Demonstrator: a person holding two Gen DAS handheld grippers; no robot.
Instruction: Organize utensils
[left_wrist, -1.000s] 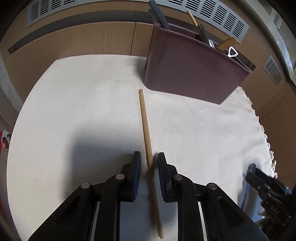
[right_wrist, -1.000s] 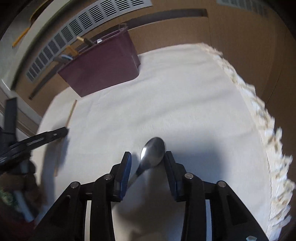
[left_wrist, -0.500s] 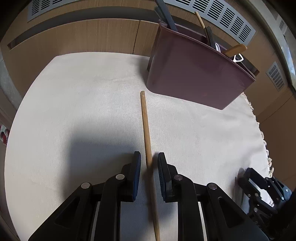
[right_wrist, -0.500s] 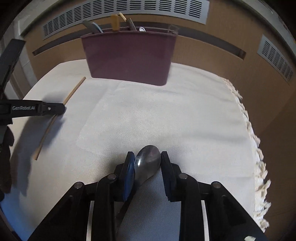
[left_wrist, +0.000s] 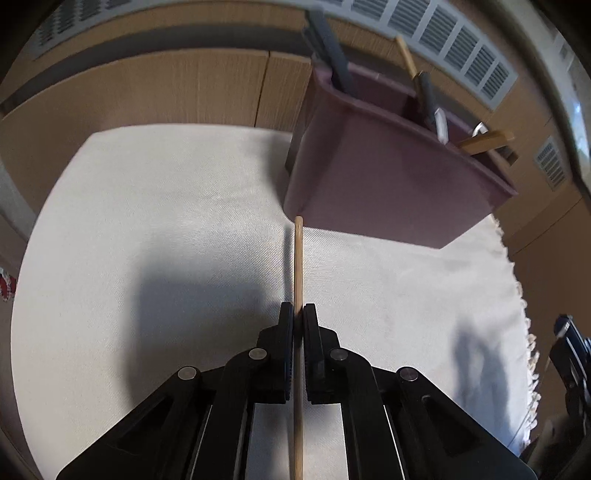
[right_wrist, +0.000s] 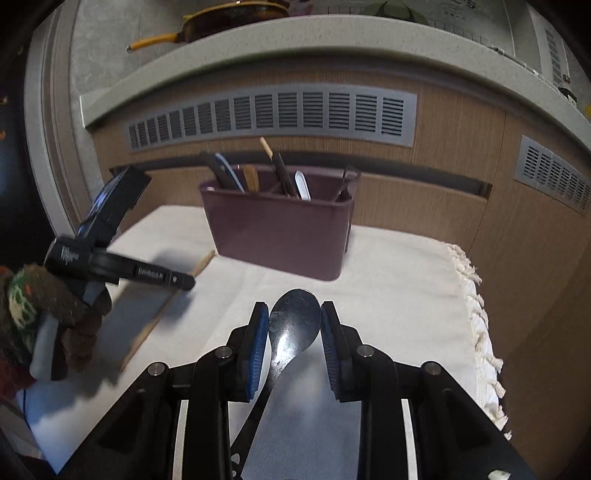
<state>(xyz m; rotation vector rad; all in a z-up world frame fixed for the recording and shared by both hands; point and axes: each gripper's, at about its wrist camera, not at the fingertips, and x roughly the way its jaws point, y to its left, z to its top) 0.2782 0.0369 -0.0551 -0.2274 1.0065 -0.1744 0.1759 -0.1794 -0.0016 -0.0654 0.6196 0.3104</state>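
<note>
My left gripper (left_wrist: 298, 314) is shut on a wooden chopstick (left_wrist: 298, 266) that points toward the maroon utensil caddy (left_wrist: 388, 184) and is lifted off the cloth. My right gripper (right_wrist: 294, 317) is shut on a metal spoon (right_wrist: 295, 317), bowl forward, raised above the cloth and facing the caddy (right_wrist: 280, 229). The caddy holds several utensils in its compartments. The left gripper (right_wrist: 184, 282) with the chopstick (right_wrist: 162, 306) also shows at the left of the right wrist view.
A white cloth (left_wrist: 147, 221) with a fringed right edge (right_wrist: 476, 306) covers the table. A wooden wall with grey vents (right_wrist: 273, 114) stands behind the caddy. A counter ledge with a yellow-handled pan (right_wrist: 221, 22) is above.
My left gripper closed on the chopstick and lifted it. My right gripper closed on the spoon and raised it, tilting up toward the caddy.
</note>
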